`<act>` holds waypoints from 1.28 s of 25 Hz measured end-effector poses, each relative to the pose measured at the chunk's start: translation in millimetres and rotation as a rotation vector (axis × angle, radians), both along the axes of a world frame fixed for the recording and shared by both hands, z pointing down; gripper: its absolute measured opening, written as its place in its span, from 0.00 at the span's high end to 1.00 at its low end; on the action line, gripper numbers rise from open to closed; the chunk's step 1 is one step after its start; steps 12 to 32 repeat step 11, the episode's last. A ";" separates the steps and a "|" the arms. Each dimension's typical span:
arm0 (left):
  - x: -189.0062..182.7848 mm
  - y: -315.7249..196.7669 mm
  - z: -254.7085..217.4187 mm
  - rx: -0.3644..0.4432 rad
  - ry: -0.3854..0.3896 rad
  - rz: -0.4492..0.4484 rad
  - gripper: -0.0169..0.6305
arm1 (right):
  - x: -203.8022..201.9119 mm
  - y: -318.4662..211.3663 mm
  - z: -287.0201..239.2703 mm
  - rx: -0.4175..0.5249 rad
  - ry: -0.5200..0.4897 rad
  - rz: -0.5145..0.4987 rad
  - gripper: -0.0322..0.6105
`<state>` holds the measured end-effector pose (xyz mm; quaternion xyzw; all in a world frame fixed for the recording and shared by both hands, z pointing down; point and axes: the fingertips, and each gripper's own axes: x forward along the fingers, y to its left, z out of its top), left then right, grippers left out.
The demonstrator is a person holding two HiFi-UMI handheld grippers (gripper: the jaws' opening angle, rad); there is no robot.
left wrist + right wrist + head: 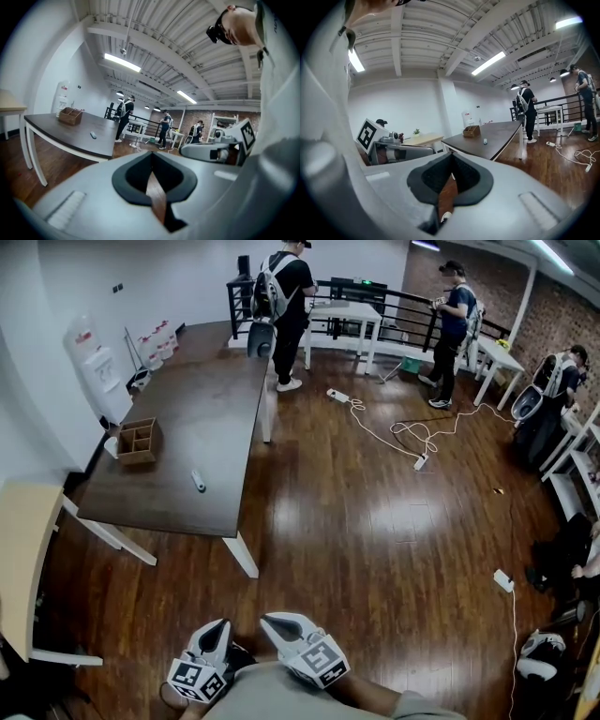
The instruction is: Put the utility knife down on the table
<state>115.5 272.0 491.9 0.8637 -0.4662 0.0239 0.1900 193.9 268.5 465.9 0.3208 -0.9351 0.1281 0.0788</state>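
Lying on the table, the utility knife looks tiny.

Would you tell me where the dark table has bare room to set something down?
The dark table is bare across its far half beyond the wooden box, and around the utility knife. Crowded only at the box.

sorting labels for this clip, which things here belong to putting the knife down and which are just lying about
Job in hand:
utility knife, small and grey, lying on the dark table
left gripper and right gripper, both shut and empty

Lying about:
wooden box on the same table
water dispenser
floor cables
light desk
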 end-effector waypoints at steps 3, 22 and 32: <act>-1.2 1.5 -1.2 0.012 0.004 -0.005 0.97 | -1.3 1.4 -0.4 0.010 0.008 -0.006 0.95; -3.2 -1.8 -0.7 0.010 0.022 -0.020 0.97 | -3.1 -2.5 4.9 0.011 0.027 -0.018 0.95; -3.2 -1.8 -0.7 0.010 0.022 -0.020 0.97 | -3.1 -2.5 4.9 0.011 0.027 -0.018 0.95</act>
